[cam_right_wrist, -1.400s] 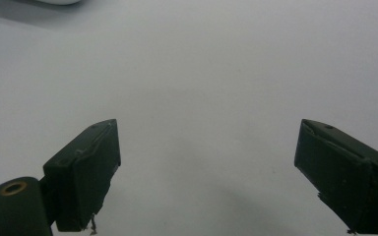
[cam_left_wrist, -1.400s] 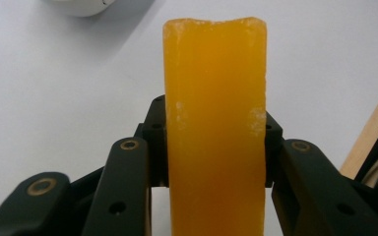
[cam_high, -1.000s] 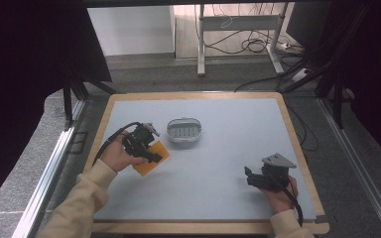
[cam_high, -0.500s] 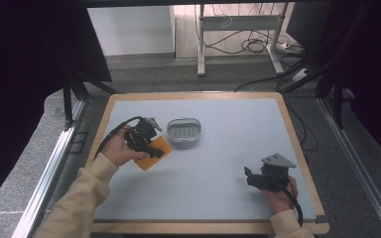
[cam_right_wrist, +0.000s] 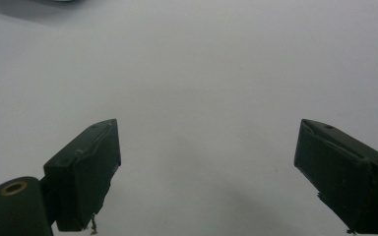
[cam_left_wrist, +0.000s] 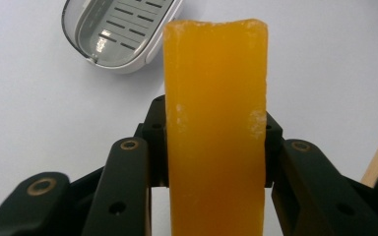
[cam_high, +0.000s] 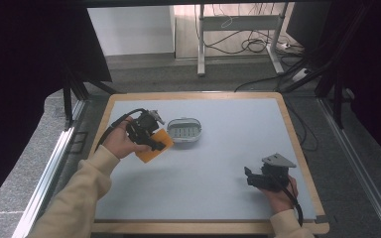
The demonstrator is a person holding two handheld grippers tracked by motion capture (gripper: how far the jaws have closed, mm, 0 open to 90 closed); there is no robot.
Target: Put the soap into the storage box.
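An orange bar of soap (cam_high: 153, 147) (cam_left_wrist: 215, 128) is clamped edgewise in my left gripper (cam_high: 151, 140) (cam_left_wrist: 215, 147), held just above the white tabletop at the left. A grey-white soap dish (cam_high: 185, 130) (cam_left_wrist: 113, 29) with a slotted floor lies right beside it, a little farther on and empty. My right gripper (cam_high: 252, 177) (cam_right_wrist: 206, 172) rests low near the table's front right, its jaws spread wide with bare table between them.
The white table (cam_high: 228, 148) has a wooden rim (cam_high: 297, 144) on all sides. Beyond it are a metal rail (cam_high: 54, 158) at the left, a desk frame and loose cables on the floor at the back.
The left gripper has shifted slightly with the soap still in it. The right gripper has stayed put.
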